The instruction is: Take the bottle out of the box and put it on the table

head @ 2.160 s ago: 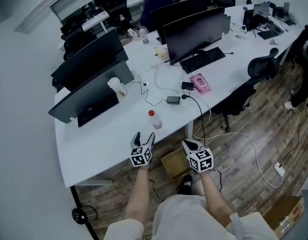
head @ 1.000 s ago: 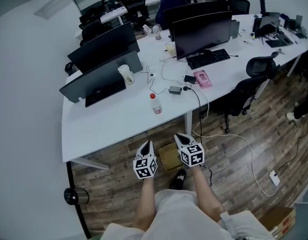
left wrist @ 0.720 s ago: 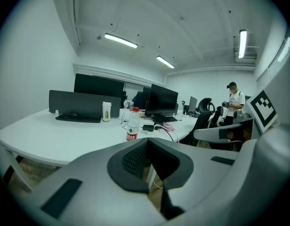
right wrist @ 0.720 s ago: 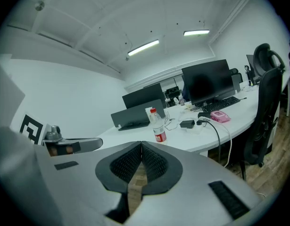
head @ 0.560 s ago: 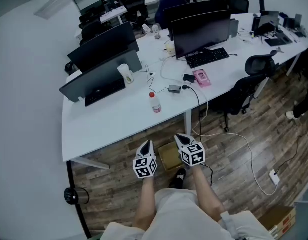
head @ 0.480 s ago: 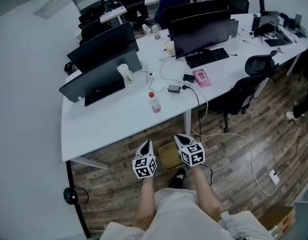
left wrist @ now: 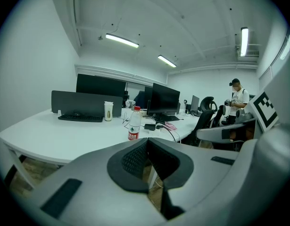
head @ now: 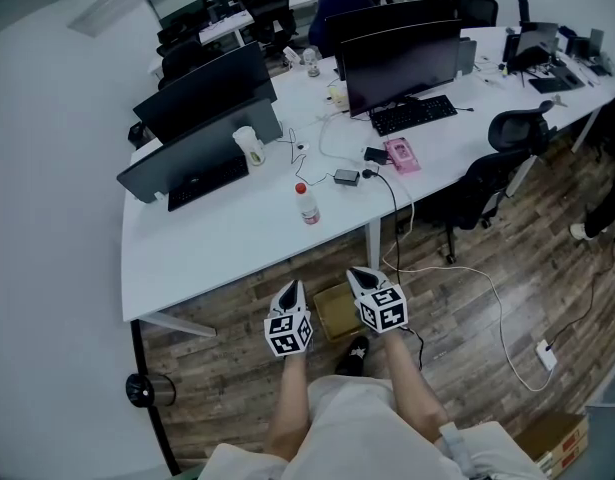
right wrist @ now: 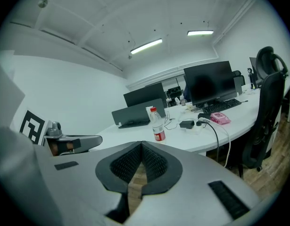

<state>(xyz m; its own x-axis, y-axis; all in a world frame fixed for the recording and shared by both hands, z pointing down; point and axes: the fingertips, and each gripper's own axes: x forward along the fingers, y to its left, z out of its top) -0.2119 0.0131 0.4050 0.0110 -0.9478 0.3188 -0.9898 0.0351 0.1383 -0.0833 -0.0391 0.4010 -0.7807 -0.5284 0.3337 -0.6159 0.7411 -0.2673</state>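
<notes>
Plainly, both pairs of jaws are pressed together with nothing between them. The left gripper [head: 290, 288] and the right gripper [head: 359, 276] hang side by side, short of the near edge of the long white curved table [head: 217, 253], each tilted slightly downward.

The clear plastic bottle with a red cap and red label [head: 307, 206] stands upright on that table, ahead of both pairs of jaws and well apart from them. Seen along the left jaws it sits a little left of their tips; along the right jaws, a little right of them. So it lies ahead, between the two grippers' lines.

An open brown cardboard box [head: 339, 311] rests on the wooden floor [head: 487, 298], between the two grippers in the head view and lower than them.

Beyond the bottle, farther from the jaws, a small black power adapter [head: 345, 177] and a flat pink object [head: 401, 155] lie on the table, off to the right of both grippers.
</notes>
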